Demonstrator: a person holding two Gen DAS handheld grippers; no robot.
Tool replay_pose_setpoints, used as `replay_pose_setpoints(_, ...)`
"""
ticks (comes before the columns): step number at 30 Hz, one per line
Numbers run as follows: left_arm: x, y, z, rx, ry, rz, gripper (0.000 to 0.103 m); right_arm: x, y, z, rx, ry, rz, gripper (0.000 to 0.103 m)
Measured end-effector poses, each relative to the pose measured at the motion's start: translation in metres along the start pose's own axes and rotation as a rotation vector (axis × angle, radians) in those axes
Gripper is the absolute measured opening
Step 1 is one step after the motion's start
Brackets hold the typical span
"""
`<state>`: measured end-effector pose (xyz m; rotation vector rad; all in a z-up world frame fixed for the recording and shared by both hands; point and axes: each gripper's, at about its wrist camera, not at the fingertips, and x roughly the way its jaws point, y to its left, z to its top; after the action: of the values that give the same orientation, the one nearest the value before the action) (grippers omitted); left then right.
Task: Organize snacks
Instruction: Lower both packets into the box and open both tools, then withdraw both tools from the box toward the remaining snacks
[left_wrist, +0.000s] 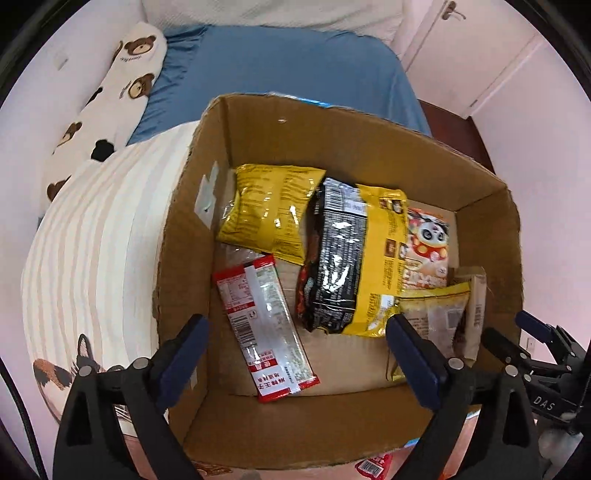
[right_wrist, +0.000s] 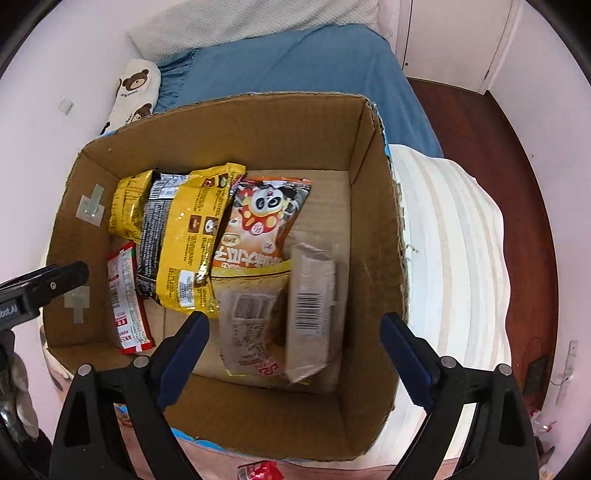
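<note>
1. An open cardboard box (left_wrist: 280, 435) stands on a bed, resting on a cream striped blanket (left_wrist: 96, 240) with the blue sheet (left_wrist: 280, 70) beyond it.
2. The left hand-held gripper (left_wrist: 295, 354) hangs over the near-left part of the box, its blue-padded fingers (left_wrist: 184, 347) spread wide with nothing between them.
3. The right hand-held gripper (right_wrist: 295, 350) hangs over the near-right part of the box, likewise wide apart and empty.
4. All the visible boxed snacks lie on the box floor. At the far left is a yellow chip bag (left_wrist: 273, 210), lying flat.
5. Overlapping its right edge is a black-and-yellow noodle packet (left_wrist: 351, 258), running lengthwise toward the near wall.
6. Just to the right of that, partly tucked beneath it, lies an orange panda-print snack bag (right_wrist: 266, 221).
7. A long red-and-white clear packet (left_wrist: 269, 328) lies on the floor near the left wall, angled toward the near wall.
8. Nearer the camera, a yellow-trimmed clear pouch (right_wrist: 247, 314) lies over the panda bag's lower end, and a grey-brown wrapped bar (right_wrist: 310, 306) with a barcode lies just beside it on the right.
9. A bear-print pillow (left_wrist: 122, 74) lies along the wall at the far left of the bed.
10. Another red packet (right_wrist: 258, 470) peeks out just outside the box's near wall.
</note>
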<state>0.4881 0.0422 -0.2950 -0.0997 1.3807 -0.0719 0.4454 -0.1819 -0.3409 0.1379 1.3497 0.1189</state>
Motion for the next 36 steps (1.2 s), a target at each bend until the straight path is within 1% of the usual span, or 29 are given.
replay_pose_setpoints(4,-0.008,-0.008,-0.009,0.029,-0.029,0.032,0.101,-0.011,0.006,-0.01,0.009,-0.026,0.011,0.096)
replay_pose_setpoints(7,-0.015,-0.013,-0.021,0.035,-0.048,0.018,0.101,-0.02,0.011,-0.02,0.002,-0.056,0.014,0.096)
replay_pose_setpoints(9,-0.023,-0.015,-0.03,0.038,-0.071,0.005,0.101,-0.027,0.014,-0.026,-0.003,-0.081,-0.003,0.096)
replay_pose_setpoints(17,-0.071,-0.029,-0.066,0.075,-0.2,0.035,0.101,-0.067,0.016,-0.058,0.016,-0.185,-0.013,0.096)
replay_pose_setpoints(20,-0.091,-0.036,-0.078,0.093,-0.251,0.037,0.101,-0.088,0.02,-0.07,0.009,-0.233,-0.019,0.096)
replay_pose_setpoints(23,-0.107,-0.042,-0.092,0.104,-0.29,0.022,0.101,-0.108,0.025,-0.083,0.001,-0.277,-0.019,0.096)
replay_pose_setpoints(29,-0.132,-0.047,-0.118,0.108,-0.349,0.016,0.101,-0.144,0.031,-0.105,-0.005,-0.354,-0.014,0.096)
replay_pose_setpoints(36,-0.155,-0.046,-0.14,0.095,-0.398,0.014,0.101,-0.165,0.028,-0.128,0.009,-0.391,0.012,0.096)
